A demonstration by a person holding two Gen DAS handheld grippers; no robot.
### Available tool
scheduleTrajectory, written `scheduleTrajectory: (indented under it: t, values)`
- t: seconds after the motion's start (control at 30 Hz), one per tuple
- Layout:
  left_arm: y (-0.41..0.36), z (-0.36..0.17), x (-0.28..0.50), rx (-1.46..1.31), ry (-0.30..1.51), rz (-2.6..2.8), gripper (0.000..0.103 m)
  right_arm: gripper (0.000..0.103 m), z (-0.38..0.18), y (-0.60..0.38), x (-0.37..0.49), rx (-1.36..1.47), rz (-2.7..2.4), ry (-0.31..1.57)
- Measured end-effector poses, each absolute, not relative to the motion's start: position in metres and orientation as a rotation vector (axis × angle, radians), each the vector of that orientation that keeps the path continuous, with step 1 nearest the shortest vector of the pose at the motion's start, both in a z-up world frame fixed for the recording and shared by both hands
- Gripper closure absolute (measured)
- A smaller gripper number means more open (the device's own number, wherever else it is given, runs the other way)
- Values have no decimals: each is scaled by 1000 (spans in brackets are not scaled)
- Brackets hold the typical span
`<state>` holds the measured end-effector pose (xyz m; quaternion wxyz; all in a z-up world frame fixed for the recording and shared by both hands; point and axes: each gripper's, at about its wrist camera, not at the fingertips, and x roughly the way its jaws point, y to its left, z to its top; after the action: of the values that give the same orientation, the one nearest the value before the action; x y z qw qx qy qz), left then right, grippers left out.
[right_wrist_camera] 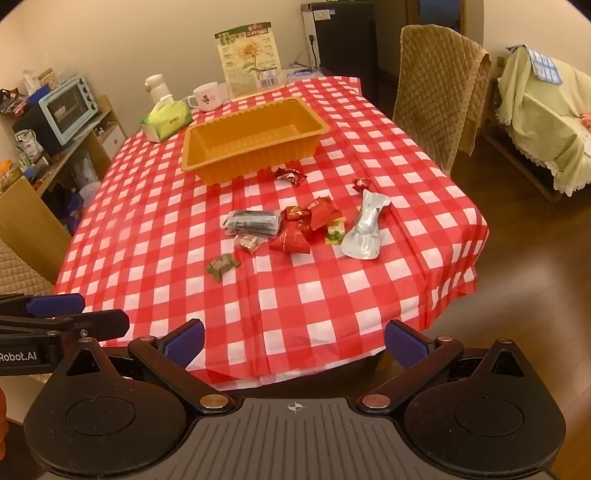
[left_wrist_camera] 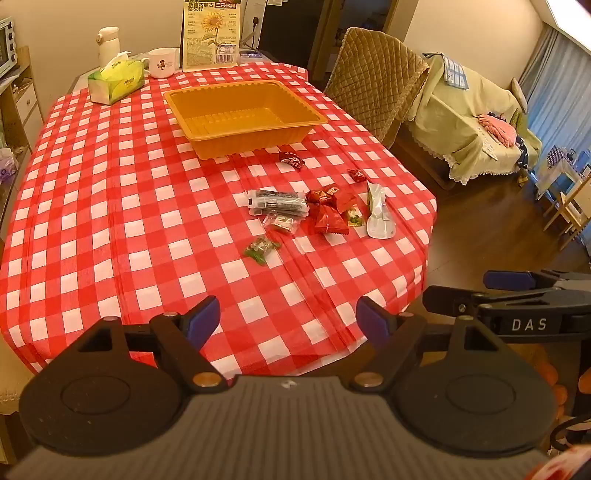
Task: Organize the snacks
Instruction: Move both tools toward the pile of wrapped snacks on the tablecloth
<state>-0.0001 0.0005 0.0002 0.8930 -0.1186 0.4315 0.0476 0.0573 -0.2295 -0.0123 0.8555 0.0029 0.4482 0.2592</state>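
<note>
An empty orange tray [left_wrist_camera: 314, 118] [right_wrist_camera: 192, 147] stands on the red checked tablecloth. In front of it lie several loose snacks: a black packet [left_wrist_camera: 277, 201] [right_wrist_camera: 253, 221], red packets [left_wrist_camera: 328, 218] [right_wrist_camera: 293, 238], a silver pouch [left_wrist_camera: 380, 218] [right_wrist_camera: 364, 230], a green candy [left_wrist_camera: 260, 249] [right_wrist_camera: 221, 266], and small red candies [left_wrist_camera: 291, 158] [right_wrist_camera: 290, 176]. My left gripper [left_wrist_camera: 291, 321] is open and empty above the table's near edge. My right gripper [right_wrist_camera: 295, 341] is open and empty beside it, also back from the snacks.
A tissue box [left_wrist_camera: 114, 81] [right_wrist_camera: 166, 122], a white mug [left_wrist_camera: 162, 62] [right_wrist_camera: 207, 96], a white flask [left_wrist_camera: 108, 44] and a sunflower-seed bag [left_wrist_camera: 212, 35] [right_wrist_camera: 249, 61] stand at the table's far end. A padded chair [left_wrist_camera: 373, 77] [right_wrist_camera: 436, 92] is at the right.
</note>
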Motion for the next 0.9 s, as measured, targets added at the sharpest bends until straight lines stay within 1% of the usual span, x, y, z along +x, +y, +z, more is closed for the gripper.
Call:
scheduleTrajectory:
  t: [0.9]
  values:
    - [2, 0, 0, -252, 906, 94, 24, 0, -18, -227, 63, 3, 551, 951]
